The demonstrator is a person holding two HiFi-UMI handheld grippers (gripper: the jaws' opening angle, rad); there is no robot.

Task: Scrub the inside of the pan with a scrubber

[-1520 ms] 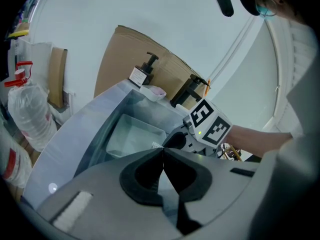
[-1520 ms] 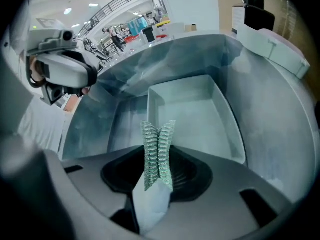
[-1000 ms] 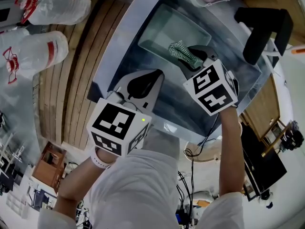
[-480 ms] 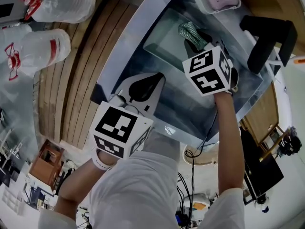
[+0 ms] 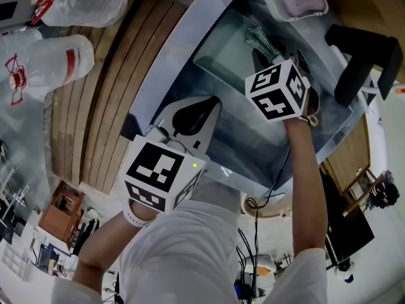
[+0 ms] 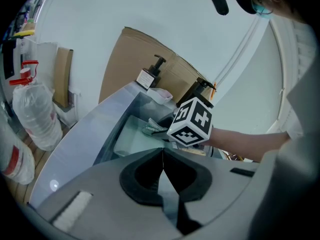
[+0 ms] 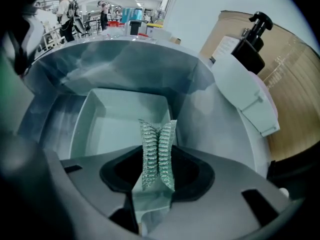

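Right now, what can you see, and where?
Sink: one, grey, centre.
Pan: one, pale green, in the sink.
Scrubber: one, silvery green, in the right jaws.
Soap dish: one, white, sink's far corner.
Pump bottle: one, black, beside the dish.
Jugs: two, clear with red, left of the sink.
Fixture: one, black, right of the sink.
Left gripper: one, grey, jaws together, empty, near the sink.
Right gripper: one, grey, over the pan.

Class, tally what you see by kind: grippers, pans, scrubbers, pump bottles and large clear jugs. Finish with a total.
Grippers: 2, left gripper and right gripper
Pan: 1
Scrubber: 1
Pump bottle: 1
Clear jugs: 2
Total: 7
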